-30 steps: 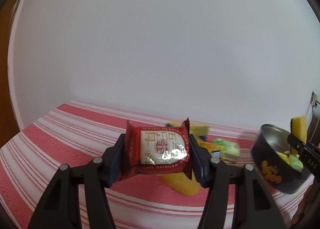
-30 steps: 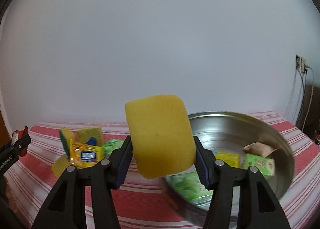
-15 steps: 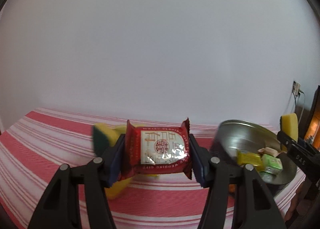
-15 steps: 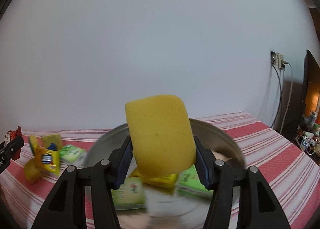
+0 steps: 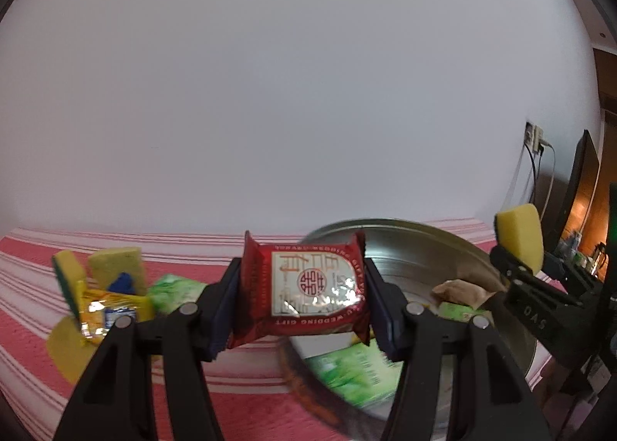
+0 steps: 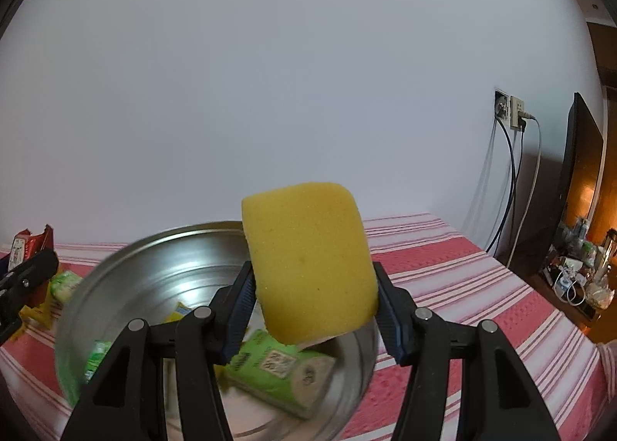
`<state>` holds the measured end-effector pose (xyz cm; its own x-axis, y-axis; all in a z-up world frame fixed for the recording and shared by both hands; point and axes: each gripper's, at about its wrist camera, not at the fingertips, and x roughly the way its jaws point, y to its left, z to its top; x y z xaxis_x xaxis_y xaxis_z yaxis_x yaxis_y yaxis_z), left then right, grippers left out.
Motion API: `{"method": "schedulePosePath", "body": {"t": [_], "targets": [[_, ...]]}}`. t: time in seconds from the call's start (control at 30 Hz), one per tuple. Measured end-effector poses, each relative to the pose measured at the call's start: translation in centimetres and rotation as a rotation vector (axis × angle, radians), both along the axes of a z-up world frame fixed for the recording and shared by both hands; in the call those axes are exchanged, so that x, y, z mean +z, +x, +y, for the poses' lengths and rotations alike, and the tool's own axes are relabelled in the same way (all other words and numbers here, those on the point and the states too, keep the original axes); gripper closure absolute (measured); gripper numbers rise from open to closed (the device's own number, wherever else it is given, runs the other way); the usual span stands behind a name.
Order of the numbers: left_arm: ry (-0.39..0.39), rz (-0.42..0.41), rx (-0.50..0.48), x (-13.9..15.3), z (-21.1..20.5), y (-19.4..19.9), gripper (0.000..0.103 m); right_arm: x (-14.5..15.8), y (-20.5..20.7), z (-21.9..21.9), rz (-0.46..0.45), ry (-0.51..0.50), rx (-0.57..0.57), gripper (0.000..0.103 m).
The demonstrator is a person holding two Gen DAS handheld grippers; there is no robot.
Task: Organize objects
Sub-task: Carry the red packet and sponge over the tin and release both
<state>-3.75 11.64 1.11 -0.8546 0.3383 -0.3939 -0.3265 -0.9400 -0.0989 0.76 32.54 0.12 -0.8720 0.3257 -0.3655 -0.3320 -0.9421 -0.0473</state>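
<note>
My left gripper (image 5: 302,304) is shut on a red snack packet (image 5: 308,288) with a white label, held upright above the near rim of a round metal basin (image 5: 424,244). My right gripper (image 6: 312,300) is shut on a yellow sponge (image 6: 308,259) over the same metal basin (image 6: 154,259). From the left wrist view the right gripper's sponge (image 5: 520,236) shows at the far right. Inside the basin lie green packets (image 6: 277,367), a yellow packet and a brown wrapper (image 5: 459,292).
A pile of sponges (image 5: 112,267), a yellow packet (image 5: 108,313) and a green packet (image 5: 173,290) lies on the red-striped cloth (image 6: 462,286) left of the basin. A white wall stands behind. Wall sockets with cables (image 6: 513,109) and dark furniture (image 6: 578,178) are at the right.
Both grippers have swung right: the basin now sits under the red packet and under the sponge, and the pile has slid to the left. Both grips are unchanged.
</note>
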Motion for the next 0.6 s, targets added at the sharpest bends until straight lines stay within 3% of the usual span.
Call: {"method": "schedulePosePath", "body": {"t": [0.27,0.6], "targets": [[-0.044,-0.056,-0.004,-0.6,2.2,-0.8,0.044,-0.4,-1.1,1.3,-0.049,0.011,-0.009,0.044],[-0.091,-0.068,-0.013,-1.5,4.0,-0.9,0.044,-0.9,-1.6,0.9,-0.088,0.016,0.028,0.044]]}}
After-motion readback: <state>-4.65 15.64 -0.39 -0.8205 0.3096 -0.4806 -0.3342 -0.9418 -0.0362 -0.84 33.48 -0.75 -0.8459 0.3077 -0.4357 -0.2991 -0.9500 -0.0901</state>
